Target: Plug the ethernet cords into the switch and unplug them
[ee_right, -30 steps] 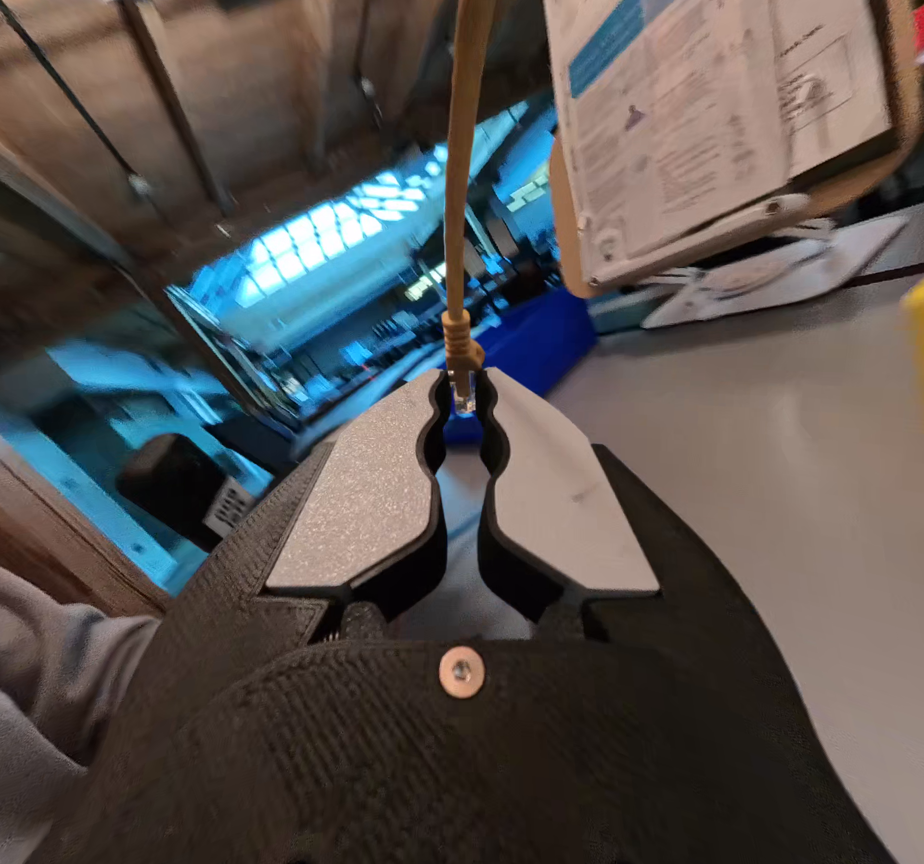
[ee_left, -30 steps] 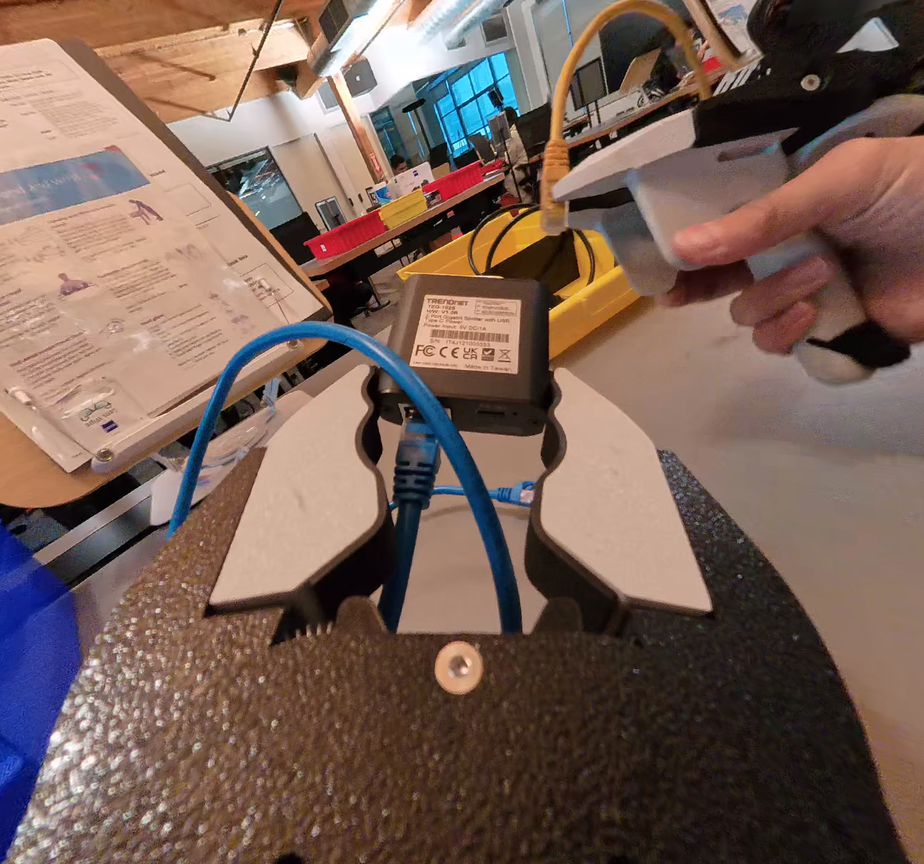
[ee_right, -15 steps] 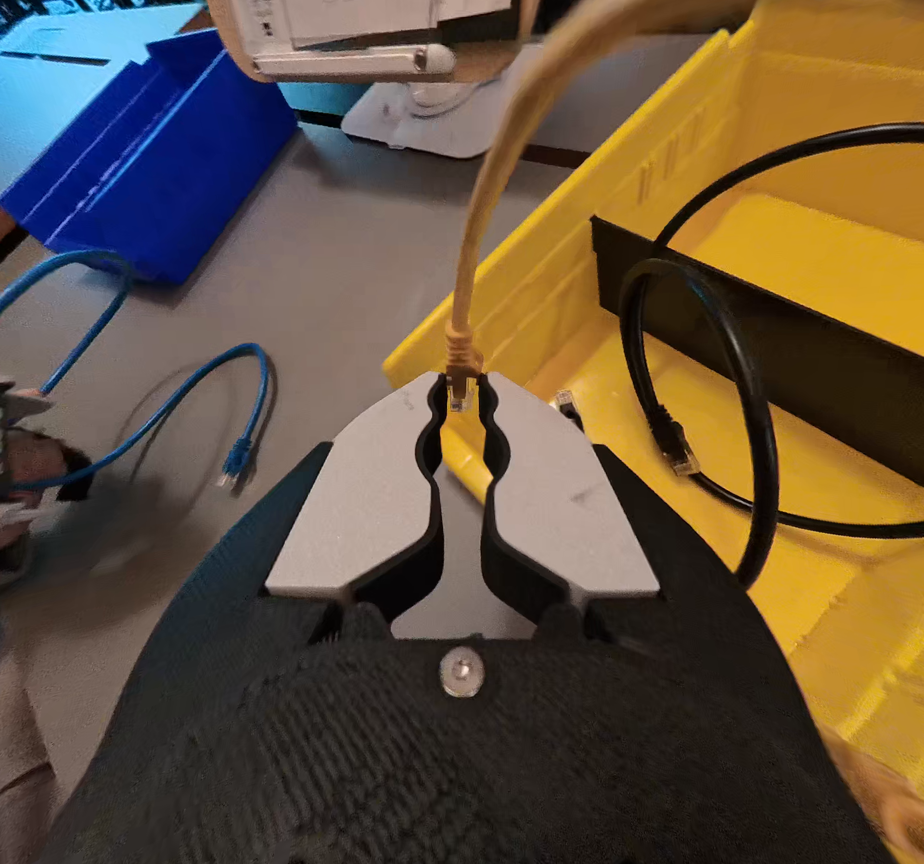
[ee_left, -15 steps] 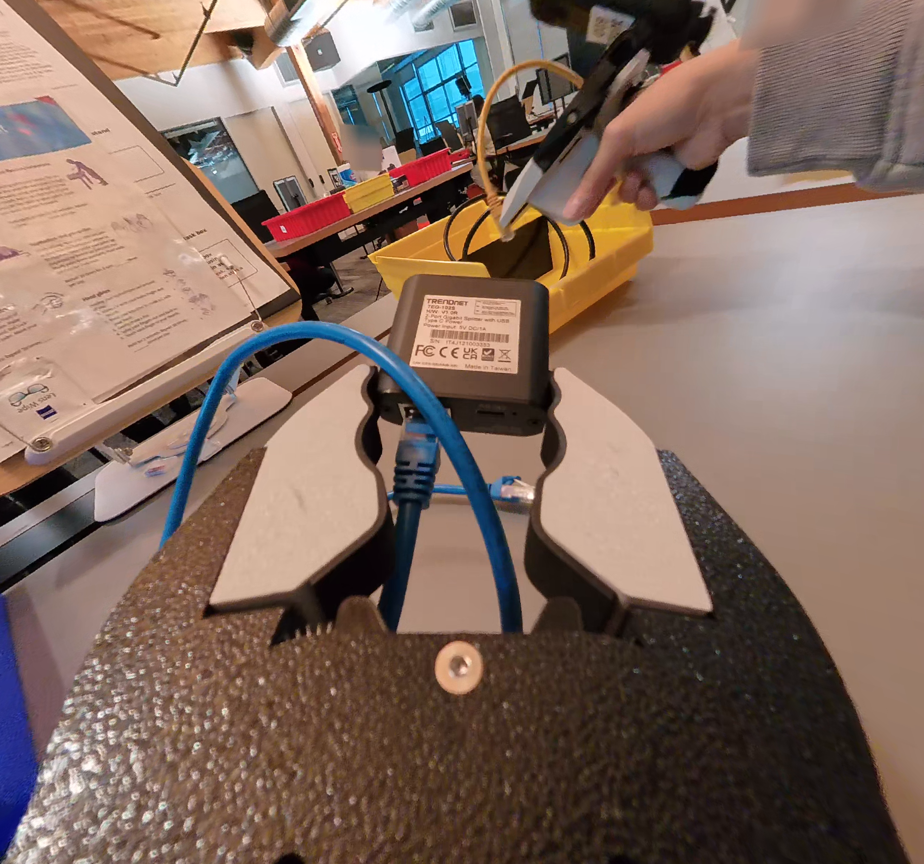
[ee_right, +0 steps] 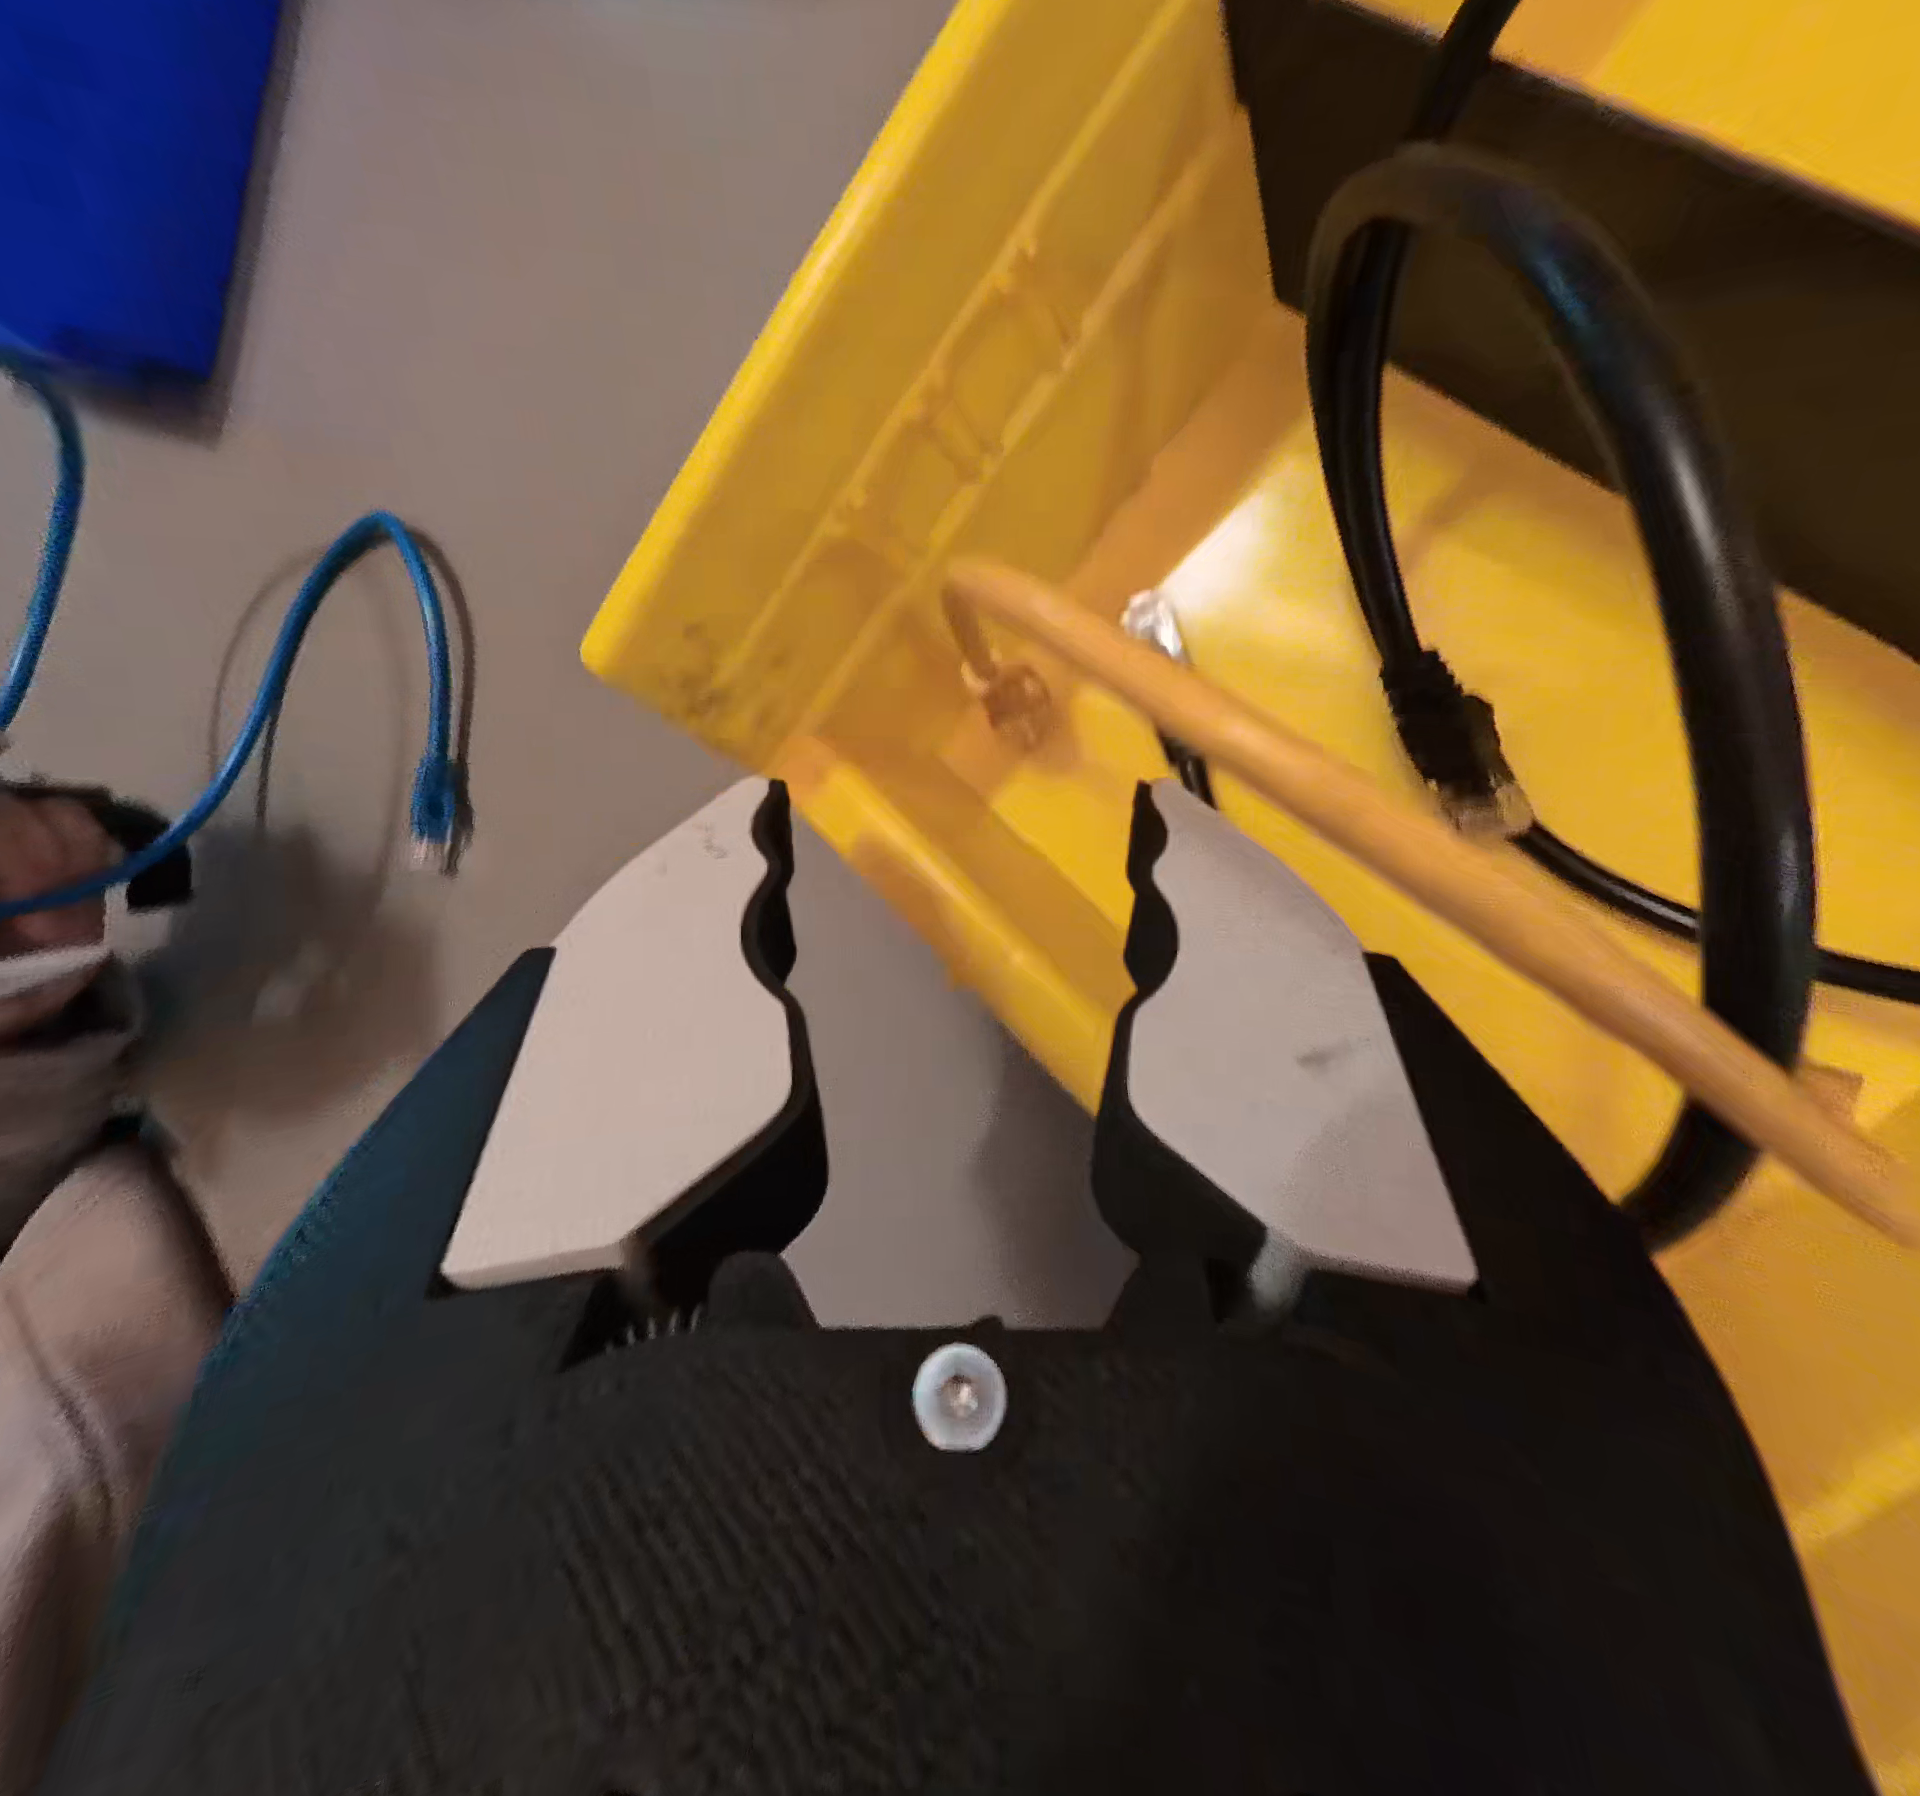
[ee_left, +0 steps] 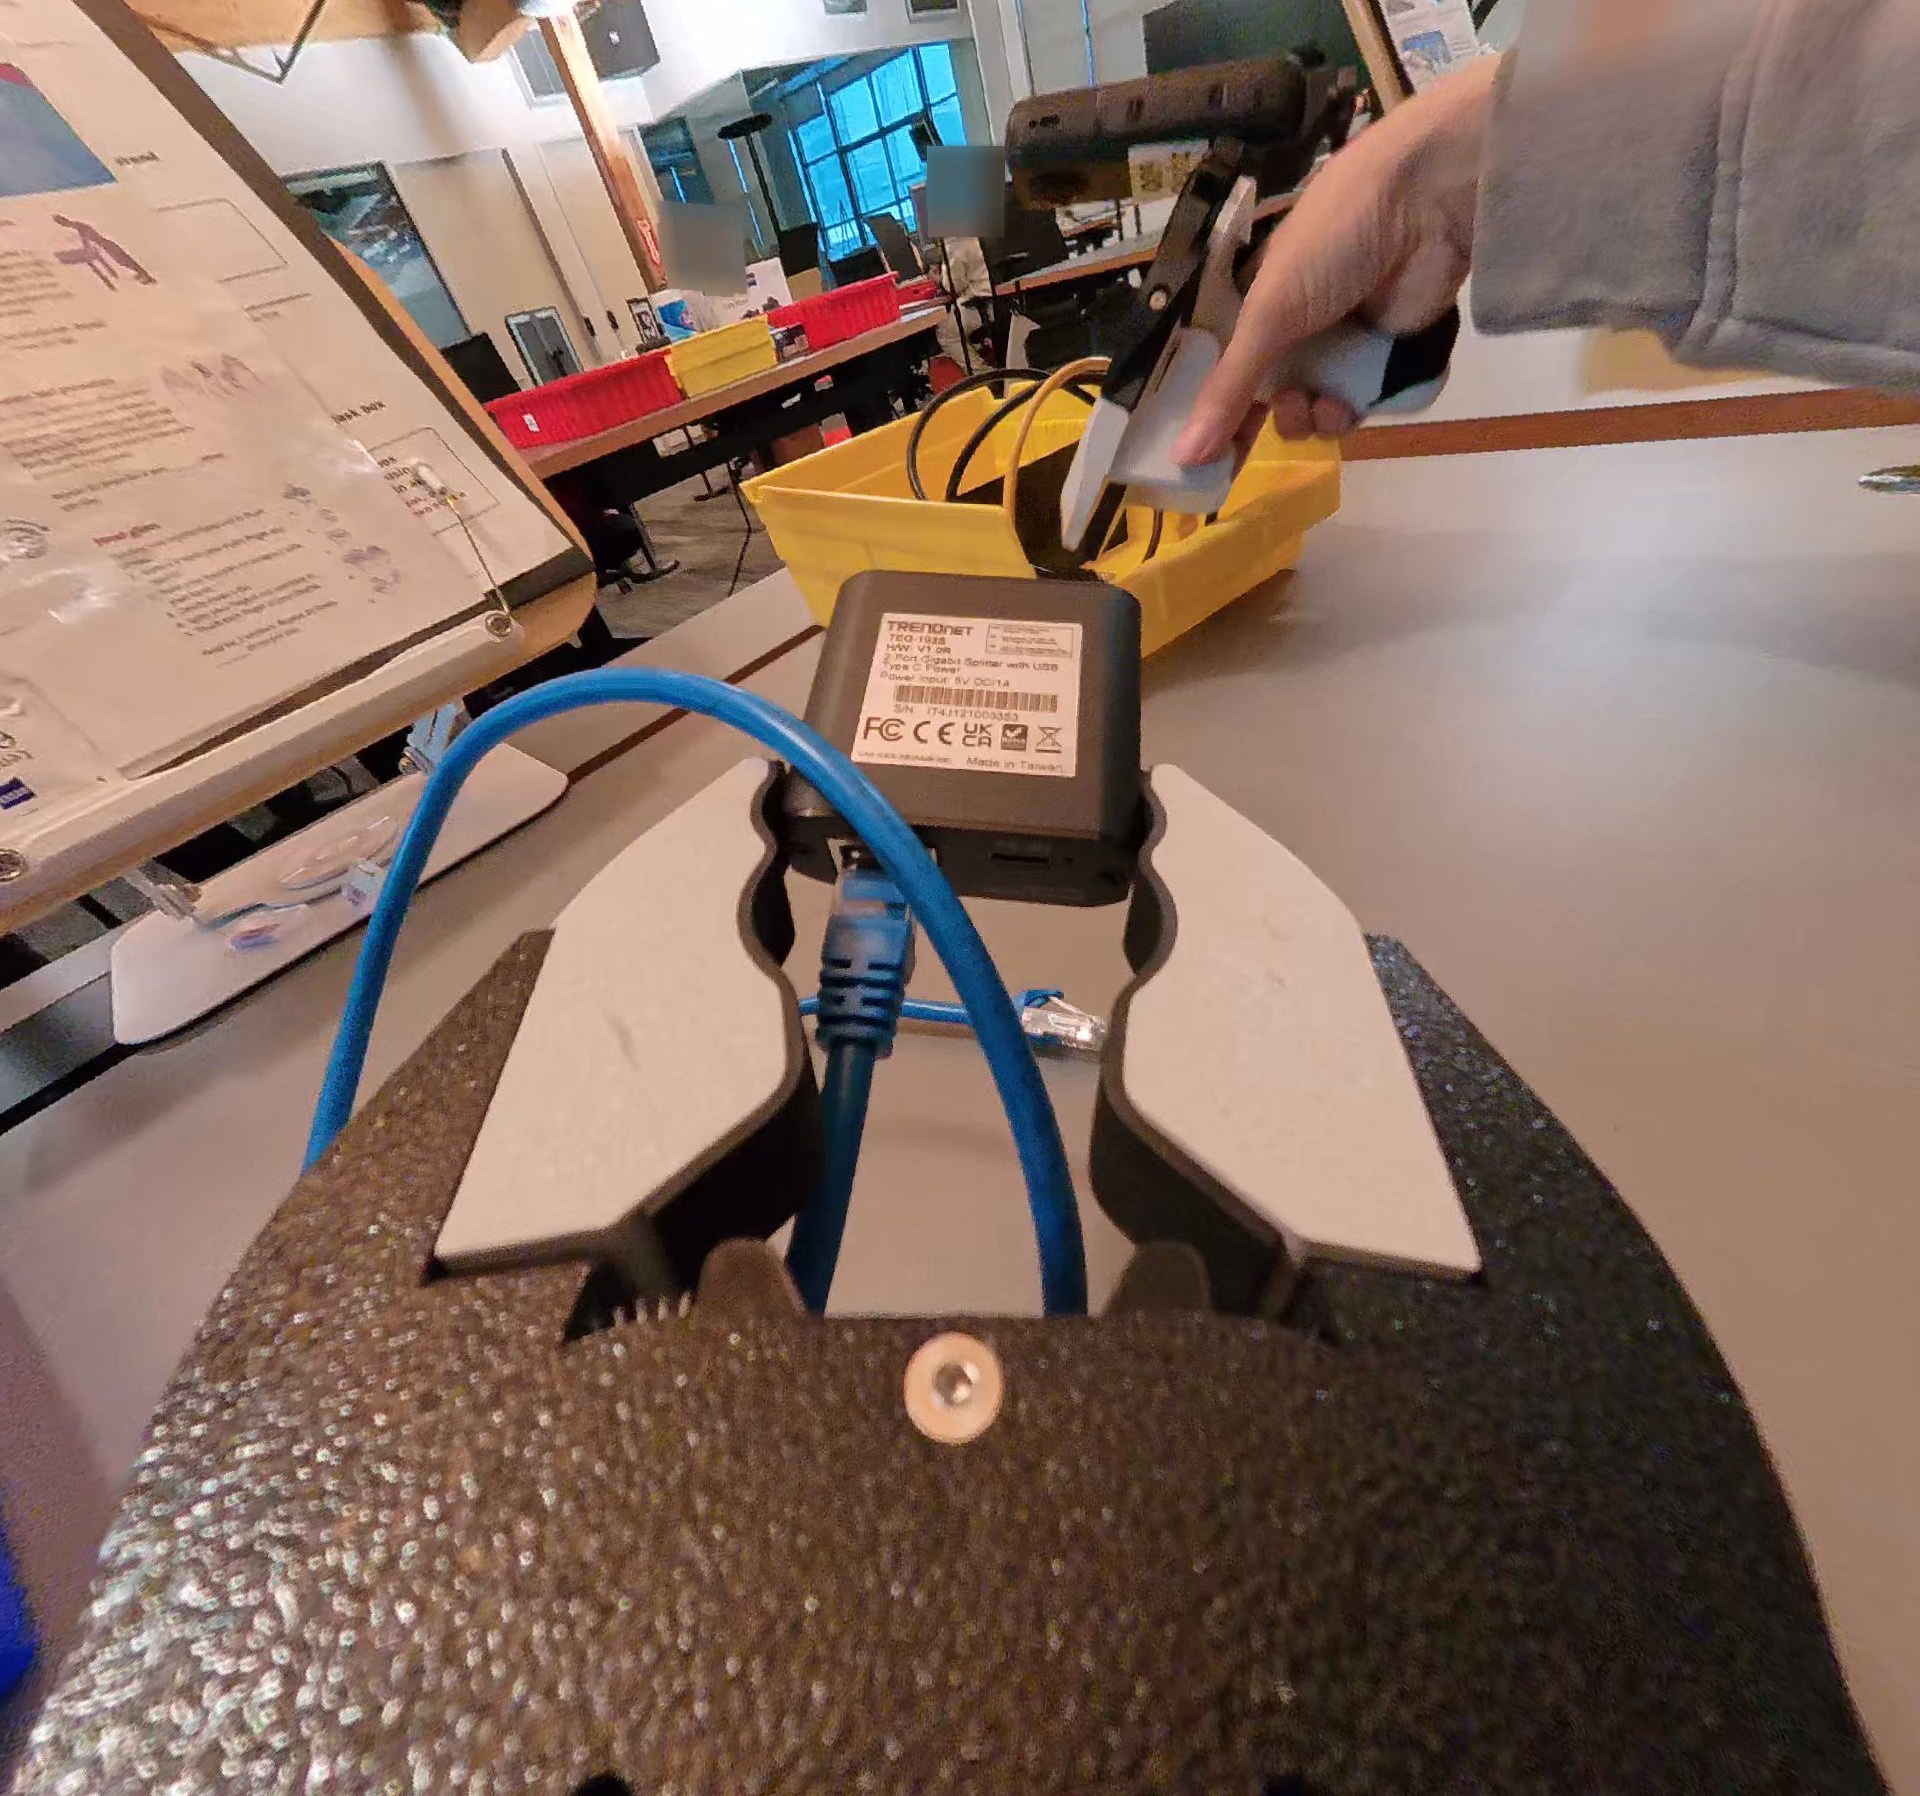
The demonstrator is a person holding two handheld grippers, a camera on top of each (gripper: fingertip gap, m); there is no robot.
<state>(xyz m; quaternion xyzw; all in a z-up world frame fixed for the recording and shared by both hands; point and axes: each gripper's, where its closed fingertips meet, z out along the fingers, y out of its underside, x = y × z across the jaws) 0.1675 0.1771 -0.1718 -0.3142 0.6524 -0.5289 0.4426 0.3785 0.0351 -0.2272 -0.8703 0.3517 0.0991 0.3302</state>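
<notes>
My left gripper (ee_left: 961, 801) is shut on the black switch (ee_left: 971, 707) and holds it label side up above the grey table. A blue ethernet cord (ee_left: 857, 967) is plugged into the switch's left port and loops over to the left. Its free plug (ee_left: 1060, 1024) lies on the table beneath. My right gripper (ee_right: 961, 796) is open and empty over the corner of the yellow bin (ee_right: 935, 416). The yellow cord (ee_right: 1299, 770) lies loose in the bin, its plug (ee_right: 1013, 697) by the bin wall. The right gripper also shows in the left wrist view (ee_left: 1101, 479), pointing down into the bin.
A black cord (ee_right: 1538, 458) is coiled in the yellow bin against a black divider (ee_right: 1558, 146). A blue bin (ee_right: 114, 105) stands on the table at far left. A tilted board with instruction sheets (ee_left: 187, 396) stands left of the switch. The blue cord's free end (ee_right: 436, 801) shows on the table.
My right gripper has moved down over the yellow bin, opened and let go of the yellow cord's plug, which now lies in the bin. The left gripper still holds the switch.
</notes>
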